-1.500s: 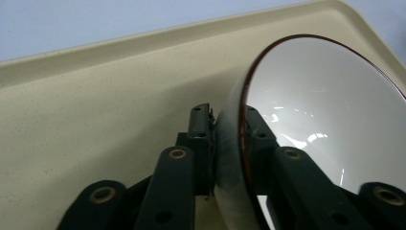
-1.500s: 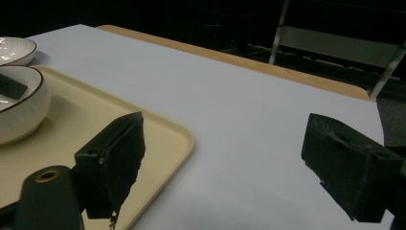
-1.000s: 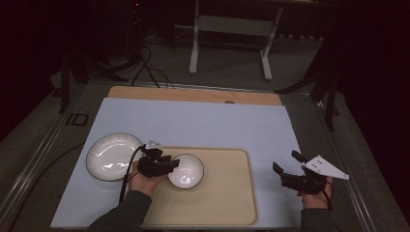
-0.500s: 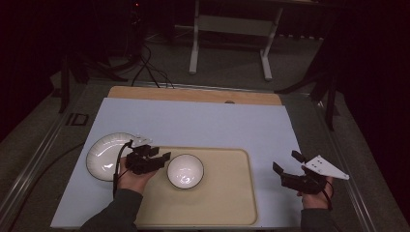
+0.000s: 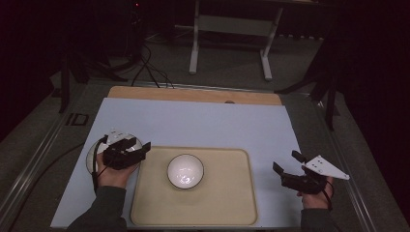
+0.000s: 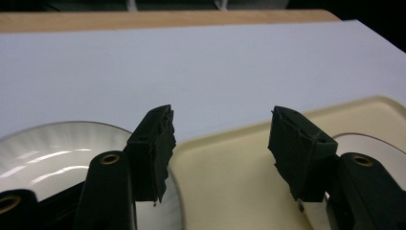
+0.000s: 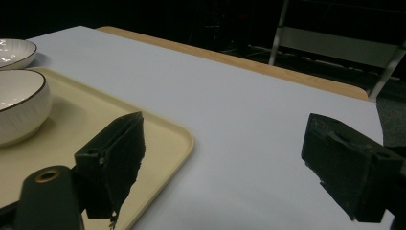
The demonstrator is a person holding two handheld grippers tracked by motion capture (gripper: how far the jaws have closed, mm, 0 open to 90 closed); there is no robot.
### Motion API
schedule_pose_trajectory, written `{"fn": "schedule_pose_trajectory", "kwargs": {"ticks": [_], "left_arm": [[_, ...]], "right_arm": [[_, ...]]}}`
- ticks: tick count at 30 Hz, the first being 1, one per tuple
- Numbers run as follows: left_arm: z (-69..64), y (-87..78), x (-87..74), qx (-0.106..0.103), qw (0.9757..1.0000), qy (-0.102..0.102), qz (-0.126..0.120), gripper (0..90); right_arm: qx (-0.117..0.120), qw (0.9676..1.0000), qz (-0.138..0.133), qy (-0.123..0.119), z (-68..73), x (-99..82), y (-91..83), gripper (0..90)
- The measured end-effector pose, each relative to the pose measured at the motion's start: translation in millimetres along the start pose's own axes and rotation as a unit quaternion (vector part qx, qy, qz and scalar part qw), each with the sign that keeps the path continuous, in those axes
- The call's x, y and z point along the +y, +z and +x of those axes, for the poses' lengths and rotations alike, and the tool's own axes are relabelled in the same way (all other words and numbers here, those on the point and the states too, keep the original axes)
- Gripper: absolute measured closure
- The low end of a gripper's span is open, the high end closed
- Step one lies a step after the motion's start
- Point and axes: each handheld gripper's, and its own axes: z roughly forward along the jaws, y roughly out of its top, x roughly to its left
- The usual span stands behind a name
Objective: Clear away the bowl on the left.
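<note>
A white ribbed bowl (image 5: 185,170) with a dark rim stands on the left half of a beige tray (image 5: 237,203). A white plate (image 5: 92,155) lies on the table left of the tray, half hidden under my left hand. My left gripper (image 5: 139,148) hovers above the plate's right edge and points toward the bowl. Its jaws have just been opening, and nothing is between them. In the left gripper view the gripper (image 6: 220,127) frames the tray's corner (image 6: 225,167), with the plate (image 6: 52,153) at left and the bowl (image 6: 356,143) at right. My right gripper (image 5: 285,162) stands open right of the tray.
A pale blue mat (image 5: 203,123) covers the table, with a wooden strip (image 5: 193,94) along its far edge. In the right gripper view, the gripper (image 7: 222,141) stands over the mat beside the tray's corner (image 7: 163,136), with the bowl (image 7: 19,103) and plate (image 7: 14,50) at far left.
My left gripper has let go of the bowl's rim, opened wider and drawn back left over the plate. The bowl stays on the tray. The right gripper has not moved.
</note>
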Motion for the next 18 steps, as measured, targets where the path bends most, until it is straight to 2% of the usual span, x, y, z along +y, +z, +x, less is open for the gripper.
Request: {"fn": "schedule_pose_trajectory", "kwargs": {"ticks": [6,12,18], "left_arm": [[12.7,-10.6,0.4,0.026,0.9994,0.008,-0.023,38.7],[26.5,-18.6,-1.5,0.054,0.9979,0.009,-0.035,35.9],[44.0,-30.0,-5.9,0.084,0.9946,-0.003,-0.06,33.1]], "right_arm": [[0.0,1.0,0.0,0.001,0.0,0.0,0.0,14.6],[0.0,1.0,-0.001,0.001,-0.1,0.1,-0.3,14.6],[-0.001,1.0,-0.001,0.002,-0.7,0.1,-0.7,14.6]]}}
